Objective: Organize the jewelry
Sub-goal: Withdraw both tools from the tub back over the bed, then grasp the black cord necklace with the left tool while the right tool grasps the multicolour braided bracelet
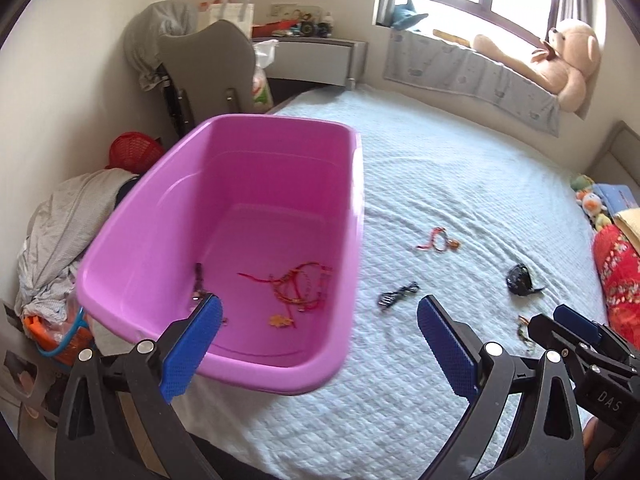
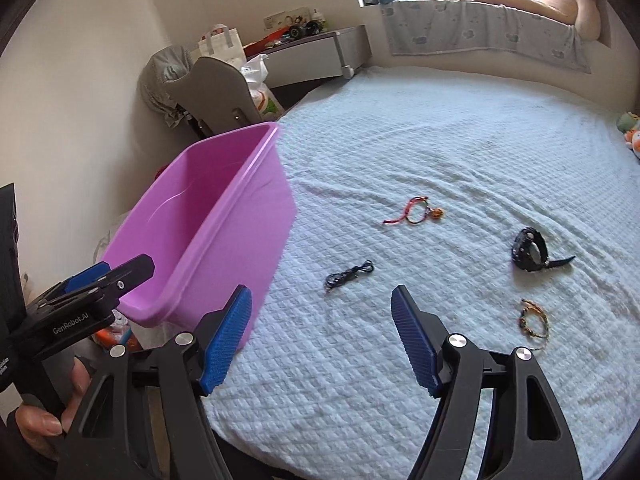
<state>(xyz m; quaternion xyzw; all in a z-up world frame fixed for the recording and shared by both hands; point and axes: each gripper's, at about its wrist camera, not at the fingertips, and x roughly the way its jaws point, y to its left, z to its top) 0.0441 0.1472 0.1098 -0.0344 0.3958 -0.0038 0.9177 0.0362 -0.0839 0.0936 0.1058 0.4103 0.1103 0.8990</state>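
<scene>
A pink plastic tub (image 1: 168,240) stands at the bed's left edge. It holds red string bracelets (image 1: 304,286) and an orange charm (image 1: 280,321). On the pale bedspread lie a red bracelet with an orange charm (image 2: 416,212), a black cord (image 2: 348,274), a black watch (image 2: 530,250) and a braided yellow-brown bracelet (image 2: 534,318). My left gripper (image 1: 319,302) is open over the tub's near corner, nothing gripped. My right gripper (image 2: 320,292) is open above the bedspread, short of the black cord, with nothing between its fingers.
A grey chair (image 1: 208,68) and a heap of grey cloth (image 1: 60,232) stand left of the bed. A teddy bear (image 1: 560,60) lies on the window sill. Soft toys and a red patterned cushion (image 1: 620,272) sit at the bed's right edge. A person's hand (image 2: 44,420) holds the left gripper.
</scene>
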